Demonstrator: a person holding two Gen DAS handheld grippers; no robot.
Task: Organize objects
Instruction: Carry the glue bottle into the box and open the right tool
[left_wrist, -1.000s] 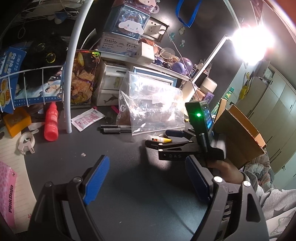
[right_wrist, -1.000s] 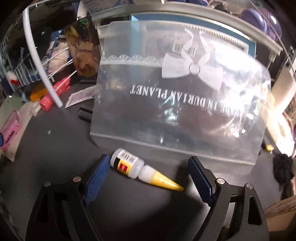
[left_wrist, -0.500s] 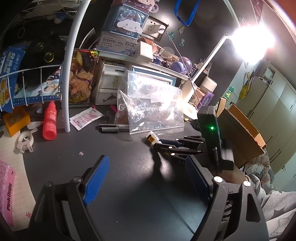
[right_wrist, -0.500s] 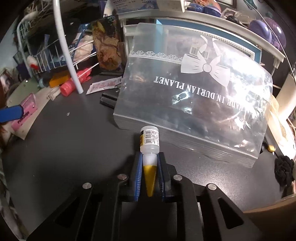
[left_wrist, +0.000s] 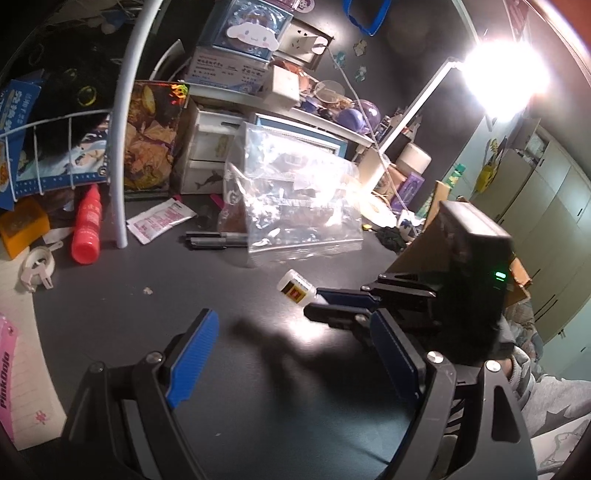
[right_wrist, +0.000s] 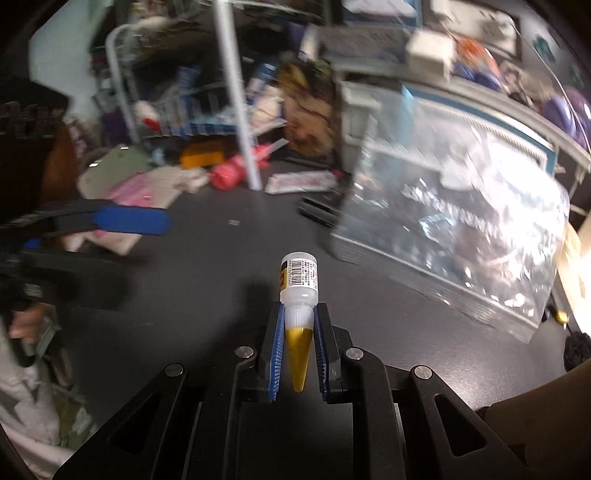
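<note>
Right tongs (right_wrist: 297, 354): clamped on the glue bottle (right_wrist: 298, 291); blue pads press both sides of its yellow cap and white neck, cap tip pointing back toward the camera, bottle body sticking out past the fingertips.
Glue bottle, left view (left_wrist: 296, 291): seen just ahead and right of the left tongs, white body with a yellow-red label, clear of the desk (left_wrist: 155, 306) and held in the right tongs (left_wrist: 325, 301).
Left tongs (left_wrist: 291, 360): apart, nothing between the blue pads; dark desk shows through the gap.
Left tongs, right view (right_wrist: 110, 225): off to the left of the right tongs, one blue pad visible, blurred.
Sleeve (left_wrist: 546, 402): grey, at the right of the left tongs, behind the right tongs' body.
Bag (left_wrist: 291, 210): clear plastic, standing on the desk ahead of both tongs, beyond the glue bottle, apart from it; white lettering on it blurred in the right view (right_wrist: 454, 232).
Pens (left_wrist: 216, 240): dark, lying flat, touching the bag's lower left edge.
Sachet (left_wrist: 160, 219): white and pink, flat, left of the pens.
Red bottle (left_wrist: 88, 229): far left of the left tongs, beside a white pole (left_wrist: 120, 122).
Box (left_wrist: 517, 273): cardboard, right of the bag, partly hidden by the right tongs.
</note>
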